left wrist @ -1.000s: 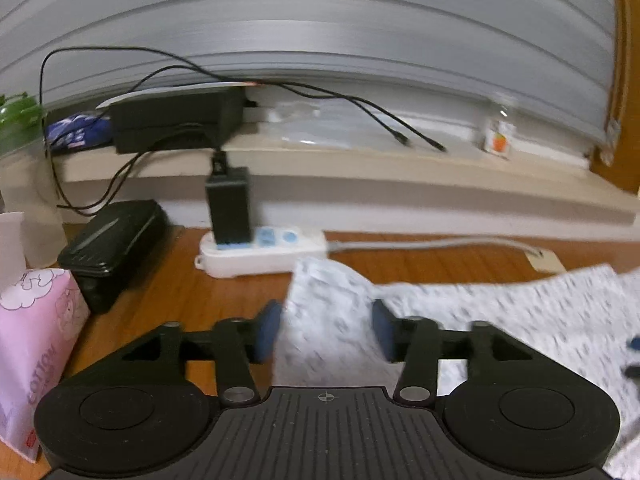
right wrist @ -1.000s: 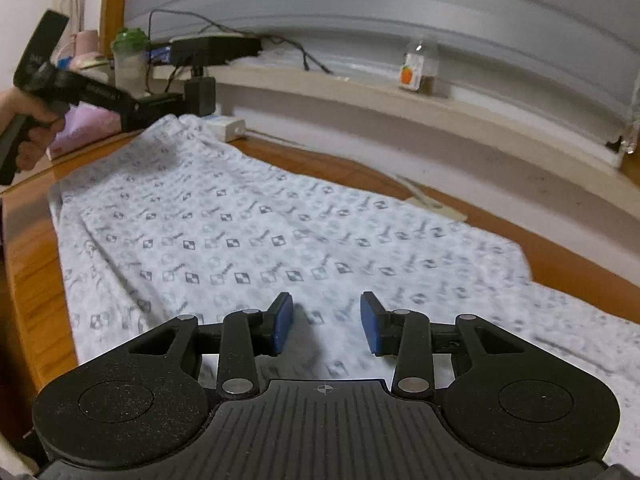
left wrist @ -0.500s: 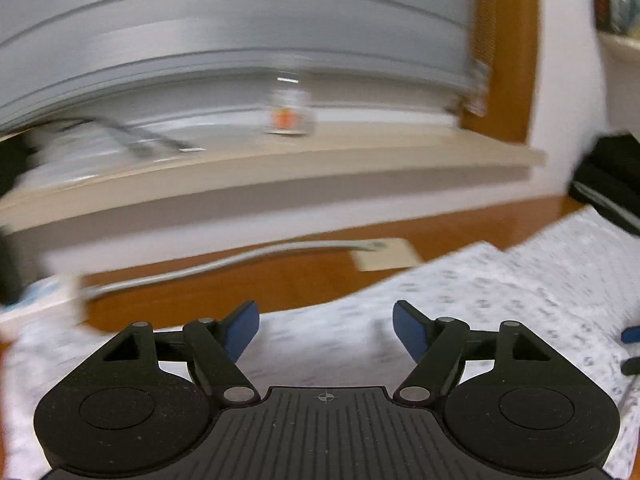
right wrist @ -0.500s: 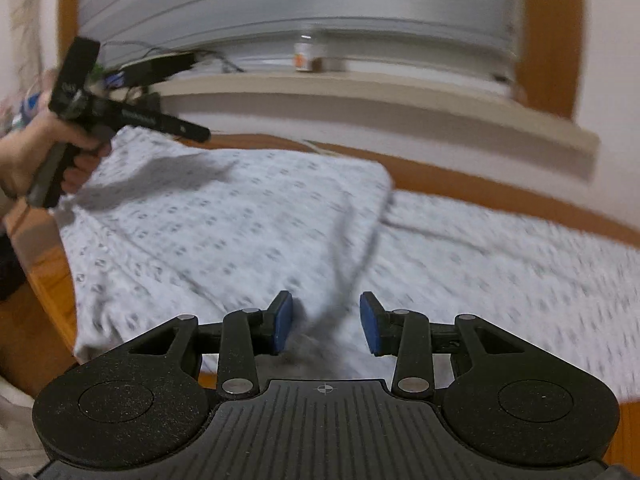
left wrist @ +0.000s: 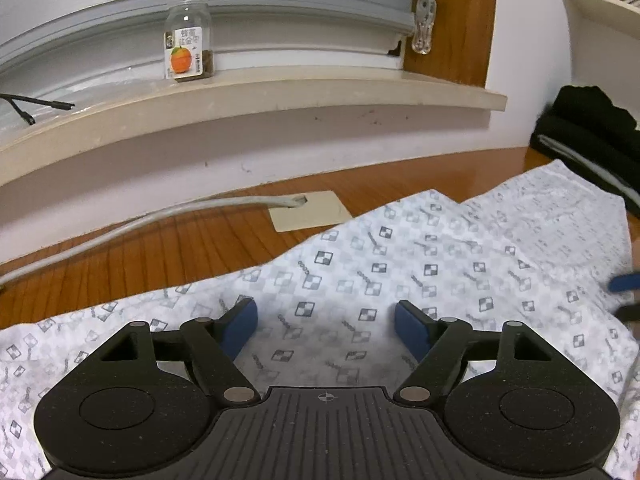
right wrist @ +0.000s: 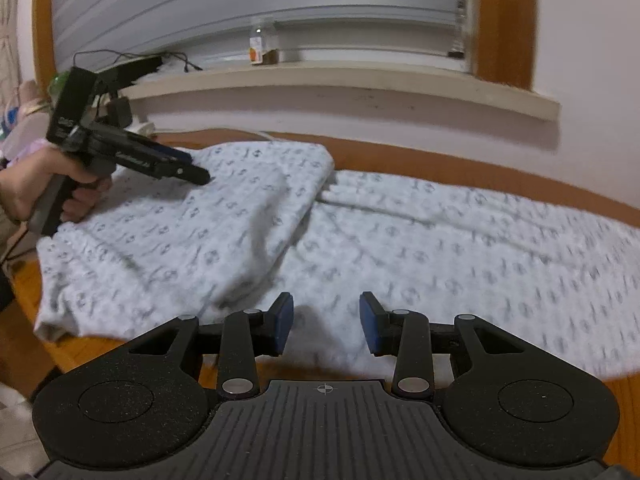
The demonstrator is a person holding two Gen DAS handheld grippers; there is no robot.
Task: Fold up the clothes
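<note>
A white garment (left wrist: 360, 264) with a small grey checker print lies spread on the wooden table (left wrist: 120, 256). My left gripper (left wrist: 325, 316) hovers low over its far edge, jaws wide and open, with only flat cloth below them. The right wrist view shows the garment (right wrist: 420, 248) with its left part folded over in a thicker layer (right wrist: 224, 208). There the left gripper (right wrist: 180, 166), held by a hand (right wrist: 36, 184), points onto that layer. My right gripper (right wrist: 326, 320) stands open over the near hem, nothing between its pads. One right fingertip (left wrist: 624, 282) shows at the left view's edge.
A windowsill (left wrist: 280, 92) behind the table carries a glass jar with an orange label (left wrist: 188, 54). A grey cable (left wrist: 160, 216) runs to a beige plate (left wrist: 308, 210) on the table. Dark bundled fabric (left wrist: 588, 128) sits at the far right.
The left gripper has swung right along the cloth, away from the power strip, and its jaws have widened. The right gripper has also shifted right along the near hem, its jaws unchanged.
</note>
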